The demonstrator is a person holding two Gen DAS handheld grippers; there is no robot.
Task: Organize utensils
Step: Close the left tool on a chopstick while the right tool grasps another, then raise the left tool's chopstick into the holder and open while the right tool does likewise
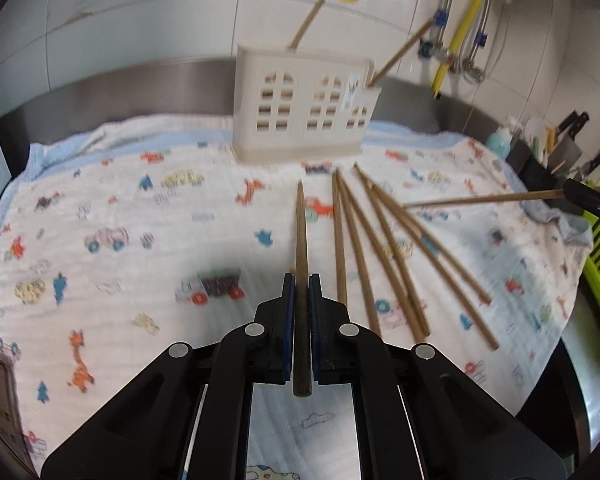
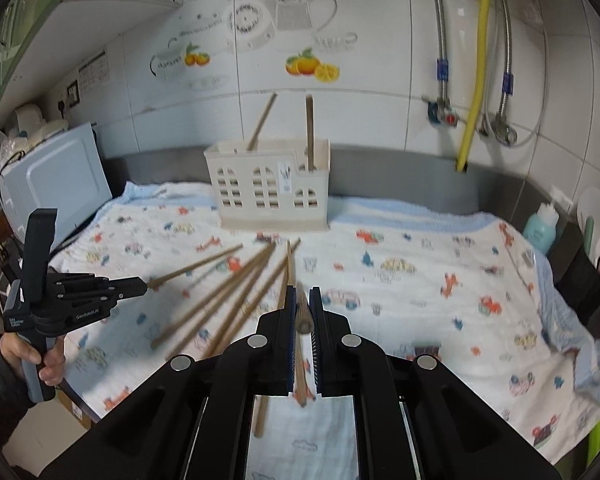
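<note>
Left wrist view: nearest the lens, the left gripper (image 1: 302, 280) has its black jaws closed on a brown wooden chopstick (image 1: 301, 248), which runs lengthwise between the blue pads and points ahead toward the back of the counter, its thick end jutting back toward the camera. Under it lies a white quilted cloth printed with small cars and animals (image 1: 140, 216). Just right of the held stick, five loose brown wooden chopsticks (image 1: 380, 256) lie fanned on the cloth, their tips gathered near the holder and their thick ends spread toward the camera. At the right edge, the right gripper (image 1: 568, 192) holds a second brown chopstick (image 1: 480, 199) that reaches leftward over the fan. Farther back stands a cream plastic utensil holder with arched window cut-outs (image 1: 304, 108), on the cloth's far edge against the steel backsplash; two chopsticks lean out of its top.

Right wrist view: the right gripper (image 2: 303, 294) is clamped shut on the thick end of its chopstick (image 2: 304, 312), seen almost end-on. To the left, a hand (image 2: 32, 356) holds the left gripper (image 2: 142, 286), with its stick (image 2: 196, 266) pointing right above the fanned ones (image 2: 228, 300). Behind them, the holder (image 2: 268, 184) sits before the white tiled wall (image 2: 380, 40).
</note>
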